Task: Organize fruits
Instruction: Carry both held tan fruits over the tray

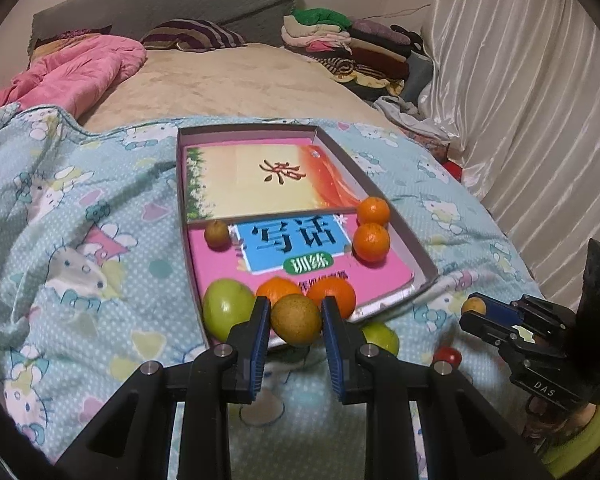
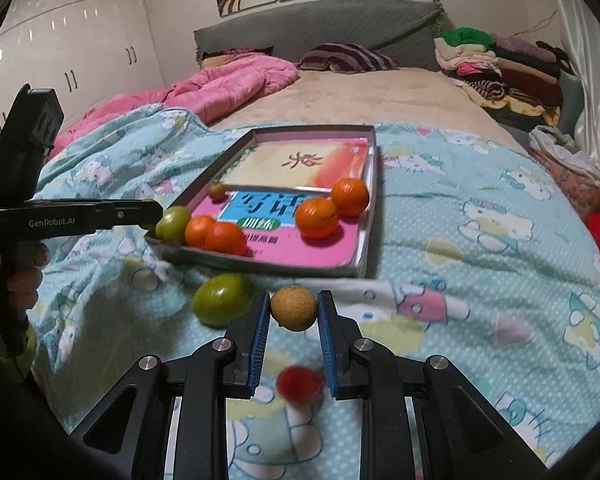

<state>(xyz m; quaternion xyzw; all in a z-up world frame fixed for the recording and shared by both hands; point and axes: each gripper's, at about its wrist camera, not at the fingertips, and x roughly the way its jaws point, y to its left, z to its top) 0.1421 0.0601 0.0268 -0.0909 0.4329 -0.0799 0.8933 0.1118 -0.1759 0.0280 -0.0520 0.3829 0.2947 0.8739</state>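
I hold a brown fruit [image 1: 296,320] clamped in my left gripper [image 1: 296,330], another [image 2: 293,308] in my right gripper [image 2: 293,318], lifted over the bed toward the box [image 2: 366,216] collecting fruit.

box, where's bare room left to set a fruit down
Free: the far half of the box, over the yellow book, and the blue label between the oranges. Crowded: the near left corner by the green fruit.

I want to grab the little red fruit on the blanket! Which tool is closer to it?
Right. The right tool, shut on a small brown fruit, hangs just above the red fruit. The left tool, holding another brown fruit, is off to the side by the tray's near corner.
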